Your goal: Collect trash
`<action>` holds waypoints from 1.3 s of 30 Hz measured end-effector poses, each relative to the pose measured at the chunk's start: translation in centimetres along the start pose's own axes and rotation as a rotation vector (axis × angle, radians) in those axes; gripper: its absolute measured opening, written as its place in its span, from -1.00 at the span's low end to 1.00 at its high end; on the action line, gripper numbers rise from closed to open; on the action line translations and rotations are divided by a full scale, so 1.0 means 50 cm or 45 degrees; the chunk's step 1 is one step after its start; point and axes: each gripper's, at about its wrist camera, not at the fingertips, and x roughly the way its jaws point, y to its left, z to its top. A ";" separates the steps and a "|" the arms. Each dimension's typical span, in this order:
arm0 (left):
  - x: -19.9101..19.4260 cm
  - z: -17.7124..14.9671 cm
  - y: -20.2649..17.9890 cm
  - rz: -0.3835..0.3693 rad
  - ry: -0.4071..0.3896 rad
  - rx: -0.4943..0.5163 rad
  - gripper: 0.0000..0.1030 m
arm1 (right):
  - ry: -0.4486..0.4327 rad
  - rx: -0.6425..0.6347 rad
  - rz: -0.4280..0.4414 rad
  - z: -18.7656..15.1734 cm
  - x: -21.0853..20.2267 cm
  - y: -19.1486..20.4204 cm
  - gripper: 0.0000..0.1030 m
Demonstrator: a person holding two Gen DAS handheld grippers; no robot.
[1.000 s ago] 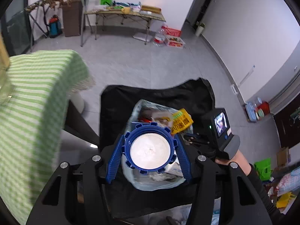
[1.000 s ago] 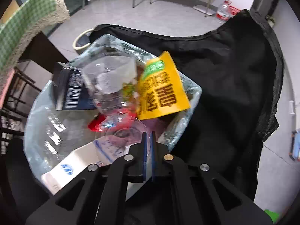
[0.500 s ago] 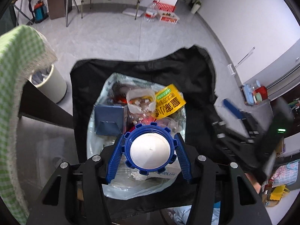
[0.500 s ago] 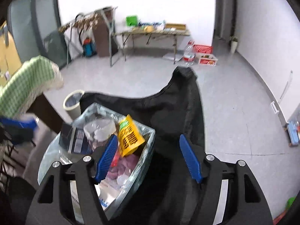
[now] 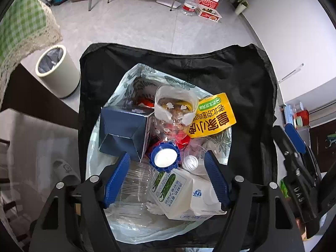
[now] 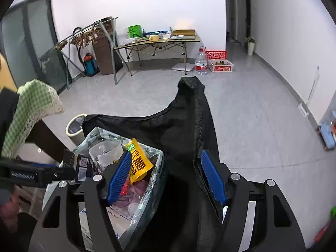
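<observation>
1. Left gripper (image 5: pixel 166 178) pointed steeply down over the clear trash bag (image 5: pixel 126 88). Its jaws had just been opening and stood wide, pads clear of everything; nothing was gripped.
2. The blue-capped lid (image 5: pixel 164 157) lay between the spread pads but apart from them, resting on the pile. Judged released there on purpose: straight above the bag mouth, so it fell inside, not on the floor.
3. It sat between the dark blue carton (image 5: pixel 124 130) and the white milk carton (image 5: pixel 184 193), just in front of the clear plastic bottle (image 5: pixel 174 113). The yellow snack packet (image 5: pixel 212 115) leaned at the right of the heap.
4. The bag was seated in a black fabric holder (image 5: pixel 231 77), whose walls kept its mouth open for drops.
5. Right gripper (image 6: pixel 166 178) was held off to the side, above the holder's rim, jaws parted and empty after opening. Probably kept clear so as not to block the left hand's drop.
6. A small white bin (image 5: pixel 56 71) stood on the floor beside the holder, unused. Bag looked nearly full; further items may slide off.
</observation>
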 end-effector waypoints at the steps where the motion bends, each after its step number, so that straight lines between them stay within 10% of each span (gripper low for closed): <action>1: -0.004 0.000 -0.001 0.004 -0.005 0.004 0.38 | 0.000 -0.013 -0.004 -0.001 0.000 0.004 0.28; 12: -0.079 -0.027 0.025 0.032 -0.087 0.023 0.39 | 0.018 -0.027 -0.010 -0.001 0.009 0.006 0.28; 24: -0.311 -0.074 0.075 0.093 -0.423 0.054 0.49 | 0.053 0.020 0.040 0.016 0.009 -0.005 0.28; 39: -0.633 -0.186 0.215 0.229 -0.911 -0.097 0.84 | -0.316 -0.345 0.275 0.177 -0.222 0.291 0.43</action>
